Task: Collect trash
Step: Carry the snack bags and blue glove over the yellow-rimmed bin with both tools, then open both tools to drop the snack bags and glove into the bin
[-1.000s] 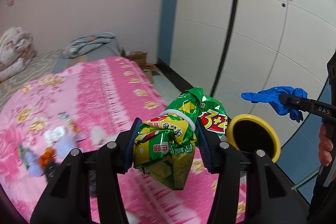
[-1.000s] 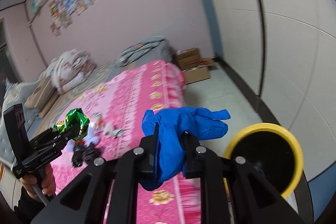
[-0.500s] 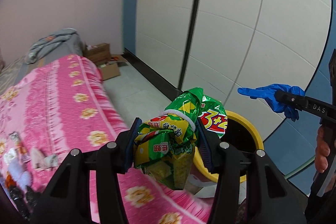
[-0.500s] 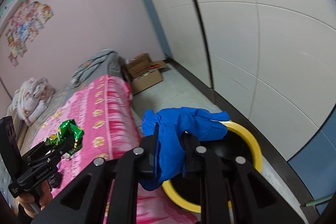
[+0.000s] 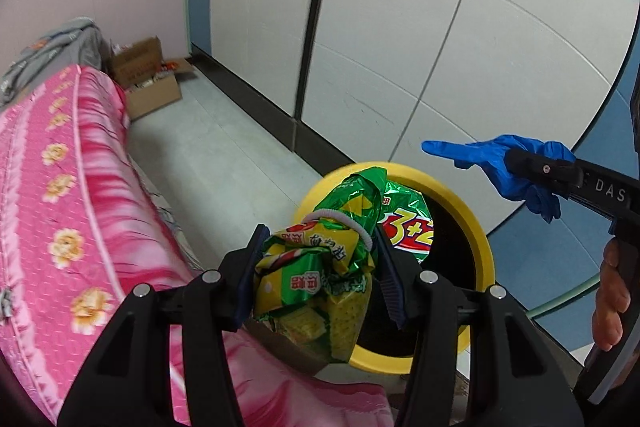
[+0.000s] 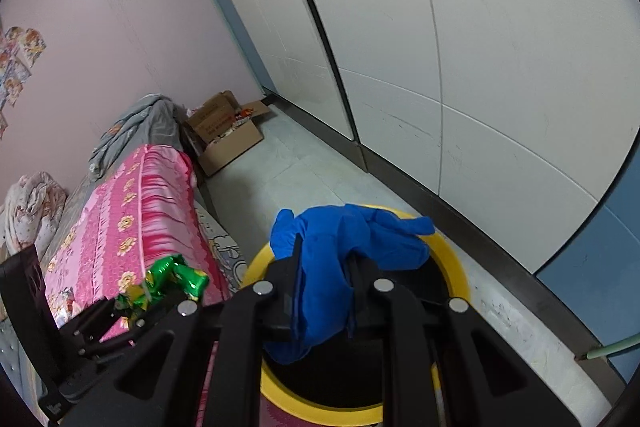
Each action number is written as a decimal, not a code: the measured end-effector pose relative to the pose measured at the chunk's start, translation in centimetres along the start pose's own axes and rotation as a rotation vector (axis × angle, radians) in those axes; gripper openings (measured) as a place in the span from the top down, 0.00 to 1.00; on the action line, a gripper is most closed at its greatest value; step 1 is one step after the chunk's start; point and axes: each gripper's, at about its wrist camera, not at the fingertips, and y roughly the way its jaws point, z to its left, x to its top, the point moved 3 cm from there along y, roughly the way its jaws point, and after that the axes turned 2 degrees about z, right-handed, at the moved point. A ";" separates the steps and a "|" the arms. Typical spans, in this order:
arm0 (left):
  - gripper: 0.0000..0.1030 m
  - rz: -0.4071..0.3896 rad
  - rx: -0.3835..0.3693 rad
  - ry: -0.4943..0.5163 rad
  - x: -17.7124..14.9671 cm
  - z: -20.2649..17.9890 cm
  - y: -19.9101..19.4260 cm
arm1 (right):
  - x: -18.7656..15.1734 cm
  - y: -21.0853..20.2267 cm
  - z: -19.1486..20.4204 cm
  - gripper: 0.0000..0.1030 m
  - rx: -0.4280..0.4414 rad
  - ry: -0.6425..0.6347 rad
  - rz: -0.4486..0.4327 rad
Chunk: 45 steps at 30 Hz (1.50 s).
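What changed: both grippers had swung away from the bed over the last second, and the yellow-rimmed bin [image 5: 476, 227], off to the side before, now sat right under them.

Left tongs: the left gripper [image 5: 318, 269] was closed about halfway onto a crumpled bundle of green snack wrappers [image 5: 332, 259], its jaws pressed to both sides; the bundle hung over the near-left part of the bin's rim.

Right tongs: the right gripper [image 6: 324, 281] was nearly closed, pinching a blue glove [image 6: 340, 247] whose loose fingers drooped over the far side of the bin's mouth.

What it means: both pieces of trash looked placed for dropping, so I judged that opening the jaws came next; the wrappers, close to the rim, could catch on it or fall outside.

Surface: the pink flowered bedspread [image 5: 60, 187] ran along the left, its edge just beside the bin.

Room: pale grey floor [image 6: 288, 171], a white panelled wardrobe [image 6: 480, 67] on the right, an open cardboard box [image 6: 228, 135] far back by the pink wall, grey bedding [image 6: 140, 127] heaped beside it.
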 end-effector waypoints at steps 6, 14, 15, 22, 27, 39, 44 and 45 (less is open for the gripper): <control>0.46 0.024 -0.021 0.010 -0.5 -1.0 1.7 | -0.1 0.5 -1.1 0.81 -0.015 0.030 0.004; 0.32 0.013 -0.027 0.015 -0.6 -0.9 1.5 | -0.3 -0.1 -1.5 0.68 -0.028 0.035 -0.007; 0.29 0.005 -0.019 0.013 -0.5 -0.8 1.2 | -0.3 -0.2 -1.6 0.65 -0.027 0.037 -0.005; 0.18 -0.038 0.020 -0.003 -0.1 0.4 -1.3 | -0.7 -1.3 -1.6 0.50 -0.035 0.056 -0.015; 0.15 -0.085 0.068 -0.011 0.0 2.0 -4.4 | -0.9 -3.3 -0.7 0.49 -0.037 0.043 -0.052; 0.10 -0.222 0.217 -0.108 -2.5 10.3 -15.3 | -2.9 -8.7 7.7 0.34 0.070 -0.101 -0.138; 0.09 -0.258 0.305 -0.159 -4.3 14.8 -19.7 | -4.6 -10.8 13.0 0.25 0.155 -0.199 -0.166; 0.09 -0.264 0.327 -0.180 -5.0 16.3 -20.8 | -5.0 -11.3 14.2 0.23 0.174 -0.222 -0.170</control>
